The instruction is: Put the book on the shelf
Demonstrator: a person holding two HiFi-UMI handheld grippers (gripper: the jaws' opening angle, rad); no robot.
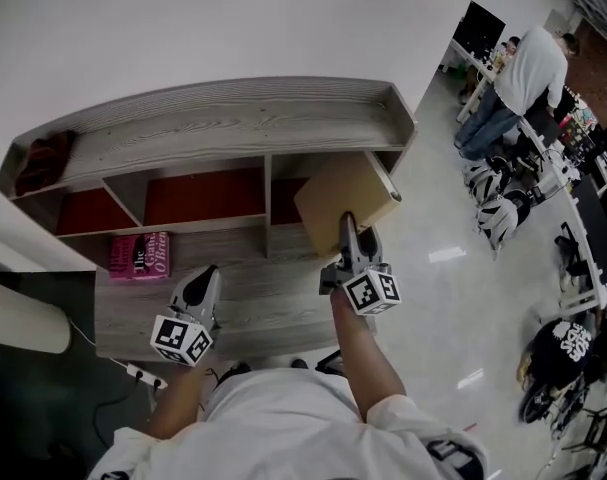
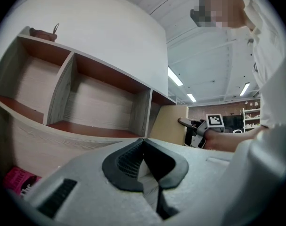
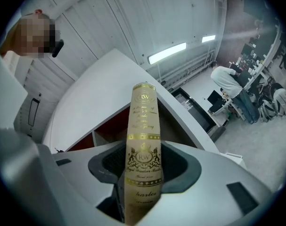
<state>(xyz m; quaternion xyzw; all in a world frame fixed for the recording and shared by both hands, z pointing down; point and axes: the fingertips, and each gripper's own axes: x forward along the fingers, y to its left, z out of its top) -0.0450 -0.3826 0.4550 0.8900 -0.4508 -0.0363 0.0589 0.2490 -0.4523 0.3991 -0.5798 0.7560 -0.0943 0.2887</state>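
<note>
A tan book [image 1: 348,200] is tilted in front of the right-hand compartment of the grey wooden shelf unit [image 1: 233,128], and my right gripper [image 1: 348,223] is shut on its lower edge. In the right gripper view its gold-printed spine [image 3: 143,126] stands up between the jaws of my right gripper [image 3: 143,166]. The left gripper view shows the same book [image 2: 170,124] beside the red-floored compartments. My left gripper [image 1: 205,278] hovers over the lower ledge, shut and empty [image 2: 143,147]. A pink book [image 1: 140,255] lies flat on that ledge at the left.
A dark brown object [image 1: 43,158] rests on the shelf's top at the left end. A power strip [image 1: 143,375] lies on the floor below. A person in a white shirt [image 1: 531,68] stands at desks far right, with white helmets [image 1: 498,213] on the floor nearby.
</note>
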